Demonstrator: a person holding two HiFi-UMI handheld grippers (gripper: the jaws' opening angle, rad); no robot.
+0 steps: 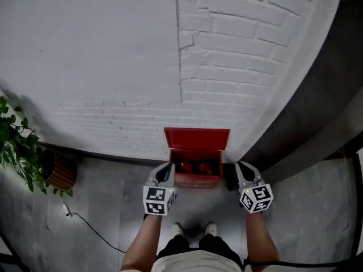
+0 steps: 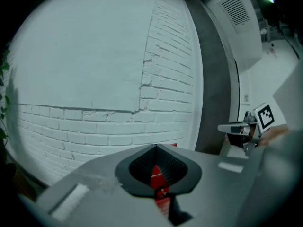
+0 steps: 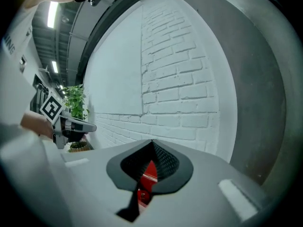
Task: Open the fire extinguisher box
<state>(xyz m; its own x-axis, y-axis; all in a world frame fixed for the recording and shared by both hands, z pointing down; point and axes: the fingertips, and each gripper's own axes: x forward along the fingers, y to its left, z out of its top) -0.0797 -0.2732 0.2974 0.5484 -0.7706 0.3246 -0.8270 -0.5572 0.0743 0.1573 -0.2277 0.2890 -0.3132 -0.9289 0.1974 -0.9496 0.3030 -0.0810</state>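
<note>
Risks, biggest item first:
- Fire extinguisher box (image 1: 196,180) sits on the floor (image 1: 108,208), back against the white brick wall (image 1: 113,67). Its lid (image 1: 197,139) is already up, standing near-vertical. I can't tell whether it rests on the wall or merely balances; if it balances, a nudge to the box could drop it shut.
- Left gripper (image 1: 168,170) is at the box's front-left corner and right gripper (image 1: 239,168) just off its right side. Both sets of fingers (image 2: 142,167) are clenched tip to tip on nothing, with only the box's red showing through the gap behind them. Clenched like this, I judge neither could catch a falling lid.
- Two red extinguishers (image 1: 204,167) lie inside the box; a slamming lid would land over them.
- A thin cable (image 1: 85,222) trails over the floor left of the box, so stepping that way could snag it.

Surface and room:
- Grey mottled floor.
- Dark band of wall (image 1: 317,95) right of the box.
- Potted plant (image 1: 17,146) well to the box's left.
- The person's shoes (image 1: 193,229) are just in front of the box.
</note>
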